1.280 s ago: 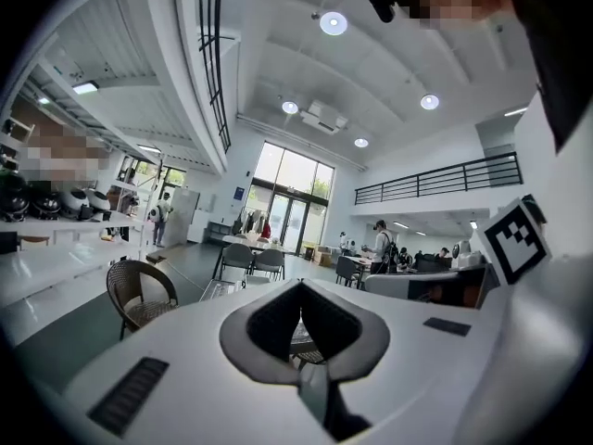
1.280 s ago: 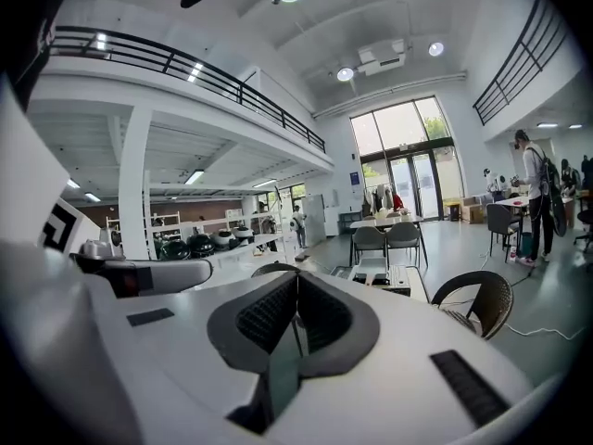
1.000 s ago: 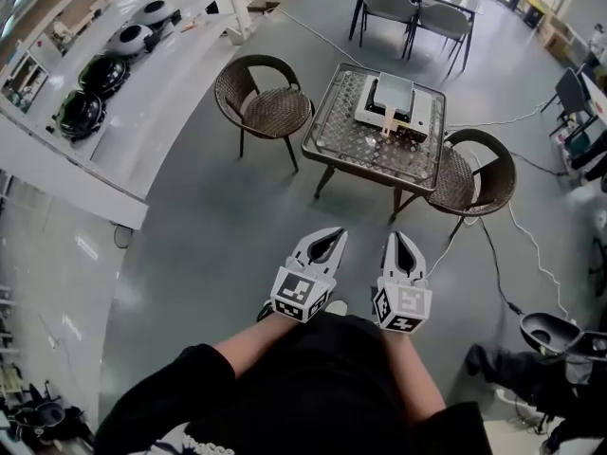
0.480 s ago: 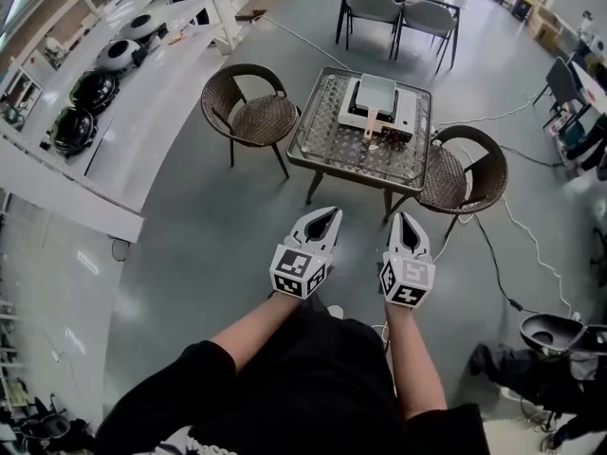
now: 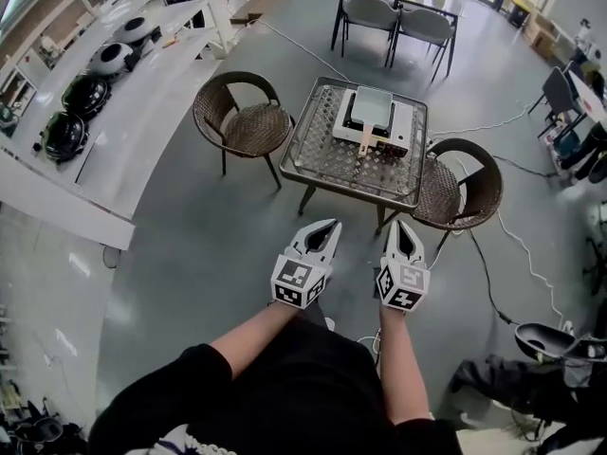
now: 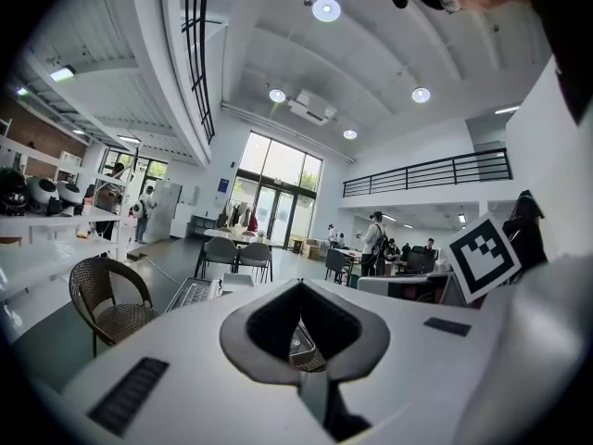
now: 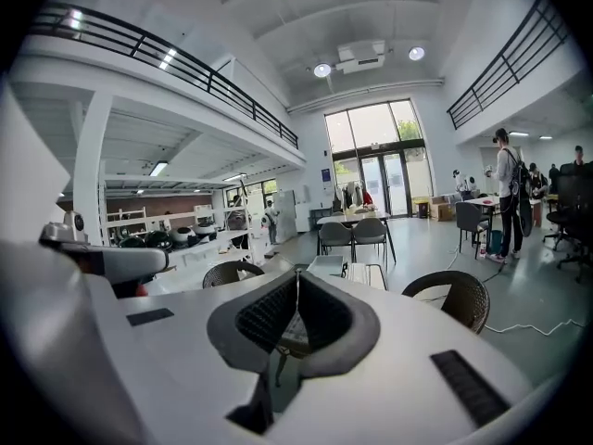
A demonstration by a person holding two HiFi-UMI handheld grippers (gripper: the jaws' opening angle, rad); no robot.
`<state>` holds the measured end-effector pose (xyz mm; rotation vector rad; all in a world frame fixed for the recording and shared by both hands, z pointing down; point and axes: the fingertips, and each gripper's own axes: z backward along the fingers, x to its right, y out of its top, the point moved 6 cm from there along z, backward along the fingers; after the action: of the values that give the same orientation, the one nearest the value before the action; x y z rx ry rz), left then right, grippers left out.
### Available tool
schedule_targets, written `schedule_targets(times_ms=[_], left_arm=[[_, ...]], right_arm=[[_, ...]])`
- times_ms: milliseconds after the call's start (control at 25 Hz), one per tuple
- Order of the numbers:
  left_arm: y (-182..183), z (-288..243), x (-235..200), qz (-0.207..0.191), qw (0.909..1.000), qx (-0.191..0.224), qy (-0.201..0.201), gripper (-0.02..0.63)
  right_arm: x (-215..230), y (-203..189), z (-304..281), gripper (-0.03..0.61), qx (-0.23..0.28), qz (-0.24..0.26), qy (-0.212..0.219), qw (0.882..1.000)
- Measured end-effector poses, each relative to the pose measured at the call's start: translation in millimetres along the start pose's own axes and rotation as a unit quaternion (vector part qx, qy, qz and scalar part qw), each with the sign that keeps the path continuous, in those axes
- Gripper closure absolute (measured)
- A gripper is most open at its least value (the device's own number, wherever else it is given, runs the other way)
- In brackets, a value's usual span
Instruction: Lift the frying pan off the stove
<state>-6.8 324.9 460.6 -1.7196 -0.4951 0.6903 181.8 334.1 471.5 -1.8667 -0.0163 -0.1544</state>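
Frying pan (image 5: pixel 372 109) lies well ahead of closed, empty left gripper (image 5: pixel 329 227) and right gripper (image 5: pixel 401 226), handle pointing back between them

frying pan (image 5: pixel 369 108): square, grey, pale handle | flat on white stove (image 5: pixel 405 127)

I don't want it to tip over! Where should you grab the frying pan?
Probably by its wooden handle, coming from the near side: it sticks straight out of the frying pan toward the person, across the front of the stove.
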Motion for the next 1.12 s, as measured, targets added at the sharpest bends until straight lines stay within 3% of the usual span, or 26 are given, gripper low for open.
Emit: schedule_targets(times_ms=[200,480,880,1120], left_arm=[[4,-29,-39,0.004,0.9998,0.007,0.018,0.603],[23,-80,-112,0.008,0.9996,0.010,0.025,0.603],[68,-152,-198,0.011,0.9996,0.012,0.020,0.603],[83,-186,-245,0.018,0.9997,0.008,0.016,0.603]], right_arm=[[11,7,-39,0.548,0.002,0.000,0.009,1.000],[8,2,-130,0.548,-0.049,0.015,0.004,0.999],[6,58,-243,0.548,-0.037,0.024,0.001,0.999],[0,71,-296,0.548,-0.047,0.025,-0.004,0.999]])
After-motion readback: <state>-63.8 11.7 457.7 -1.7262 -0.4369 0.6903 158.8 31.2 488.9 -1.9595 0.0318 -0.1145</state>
